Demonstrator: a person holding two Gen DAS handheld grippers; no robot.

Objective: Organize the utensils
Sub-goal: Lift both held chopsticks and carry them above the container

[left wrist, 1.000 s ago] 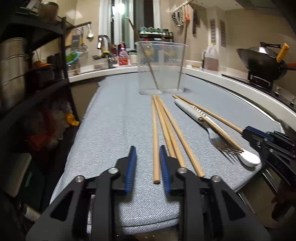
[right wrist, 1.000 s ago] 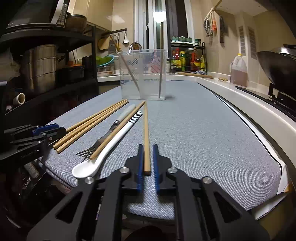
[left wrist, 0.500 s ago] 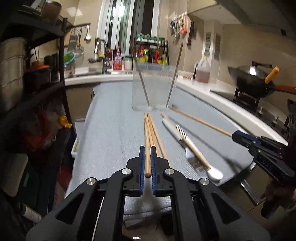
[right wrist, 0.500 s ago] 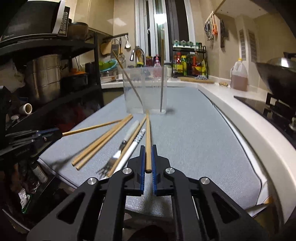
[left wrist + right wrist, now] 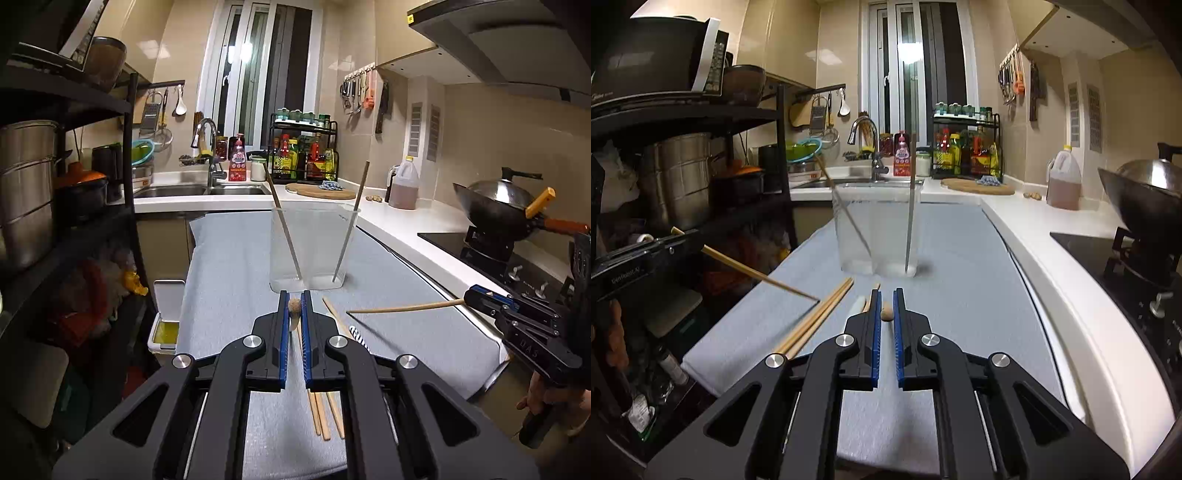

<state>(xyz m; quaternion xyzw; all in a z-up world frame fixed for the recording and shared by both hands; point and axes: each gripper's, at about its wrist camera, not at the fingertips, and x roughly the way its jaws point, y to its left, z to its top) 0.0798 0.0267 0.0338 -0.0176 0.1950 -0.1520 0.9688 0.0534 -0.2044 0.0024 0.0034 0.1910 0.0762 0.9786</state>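
Observation:
A clear plastic container [image 5: 312,247] stands on the grey mat [image 5: 229,266] with two chopsticks leaning inside; it also shows in the right wrist view [image 5: 875,232]. My left gripper [image 5: 294,306] is shut on a wooden chopstick [image 5: 294,305], lifted and seen end-on. My right gripper [image 5: 885,312] is shut on another chopstick [image 5: 886,314], also lifted; it shows in the left wrist view [image 5: 406,307]. Loose chopsticks [image 5: 325,413] lie on the mat below, also seen in the right wrist view [image 5: 820,317]. A striped-handled utensil [image 5: 357,334] lies partly hidden beside them.
A black shelf rack with steel pots [image 5: 26,192] stands at the left. A wok [image 5: 498,210] sits on the stove at the right. The sink and faucet [image 5: 207,184] and a spice rack [image 5: 303,155] are at the back. A white bin [image 5: 166,317] stands on the floor left of the mat.
Both grippers have lifted their chopsticks off the mat and tilted them up, so each shows end-on between the fingers. The views have risen above the counter.

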